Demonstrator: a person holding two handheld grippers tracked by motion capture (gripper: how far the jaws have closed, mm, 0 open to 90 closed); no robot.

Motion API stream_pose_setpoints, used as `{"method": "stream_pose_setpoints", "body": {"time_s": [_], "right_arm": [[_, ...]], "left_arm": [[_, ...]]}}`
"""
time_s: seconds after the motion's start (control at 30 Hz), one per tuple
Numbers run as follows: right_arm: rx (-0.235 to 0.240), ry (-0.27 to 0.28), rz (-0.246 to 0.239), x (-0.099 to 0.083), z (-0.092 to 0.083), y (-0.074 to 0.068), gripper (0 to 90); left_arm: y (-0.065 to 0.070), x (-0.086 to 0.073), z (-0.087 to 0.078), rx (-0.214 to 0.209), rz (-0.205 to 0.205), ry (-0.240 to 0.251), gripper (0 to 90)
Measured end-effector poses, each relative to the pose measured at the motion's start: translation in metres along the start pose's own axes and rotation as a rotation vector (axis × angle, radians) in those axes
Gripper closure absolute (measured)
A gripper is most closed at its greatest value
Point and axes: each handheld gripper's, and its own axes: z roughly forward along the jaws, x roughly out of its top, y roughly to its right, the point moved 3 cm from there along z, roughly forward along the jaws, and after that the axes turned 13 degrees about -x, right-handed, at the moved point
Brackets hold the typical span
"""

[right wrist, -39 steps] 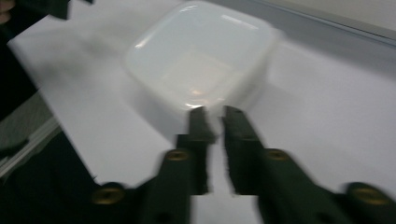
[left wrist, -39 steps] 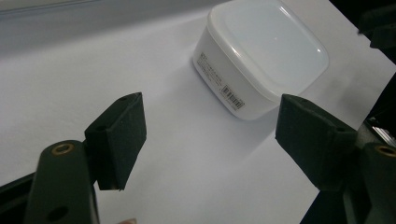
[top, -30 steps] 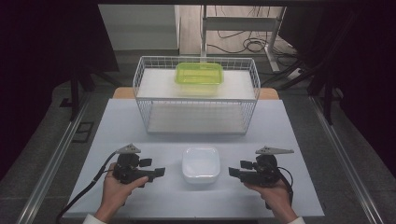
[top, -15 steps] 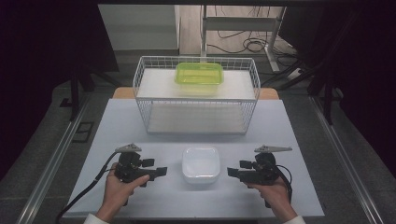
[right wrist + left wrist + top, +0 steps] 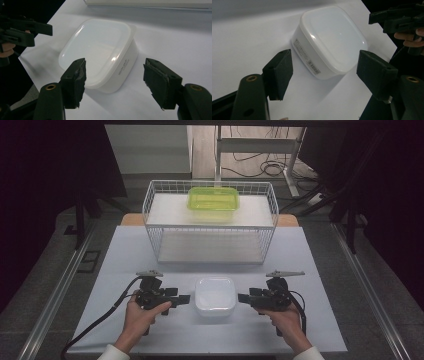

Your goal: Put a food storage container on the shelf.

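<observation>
A white lidded square container (image 5: pixel 215 295) sits on the white table (image 5: pixel 150 255) near the front edge, between my two grippers. My left gripper (image 5: pixel 184 299) points right at its left side, a small gap short of it. My right gripper (image 5: pixel 244 297) points left at its right side. In the left gripper view the container (image 5: pixel 332 40) lies just beyond the open left gripper (image 5: pixel 325 62), with nothing between the pads. The right gripper view shows the container (image 5: pixel 100 50) just past the open right gripper (image 5: pixel 115 68). Both pairs of jaws have just been closing a little, on nothing.
A white wire basket (image 5: pixel 210 227) stands at the back middle of the table, with a green lidded container (image 5: pixel 213 200) in it toward the far side. A black cable (image 5: pixel 100 320) trails left from the left gripper. Dark floor and metal rails flank the table.
My left gripper has slid to the right, closer to the white container. The right gripper has barely shifted.
</observation>
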Motion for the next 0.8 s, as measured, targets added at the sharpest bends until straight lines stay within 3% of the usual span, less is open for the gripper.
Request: {"method": "stream_pose_setpoints", "body": {"time_s": [0.23, 0.27, 0.4, 0.8], "right_arm": [[0.038, -0.017, 0.051, 0.009, 0.008, 0.005, 39.0], [0.041, -0.022, 0.054, 0.01, 0.01, 0.005, 39.3], [0.049, -0.037, 0.076, 0.013, 0.018, 0.005, 41.1], [0.074, -0.071, 0.093, 0.01, 0.031, 0.004, 45.8]], "left_arm": [[-0.008, 0.007, 0.009, -0.048, -0.064, 0.015, 31.4], [-0.011, 0.008, 0.013, -0.063, -0.097, 0.016, 32.0], [-0.016, 0.01, 0.02, -0.088, -0.138, 0.014, 34.8], [-0.026, 0.007, 0.032, -0.122, -0.185, 0.004, 41.5]]}}
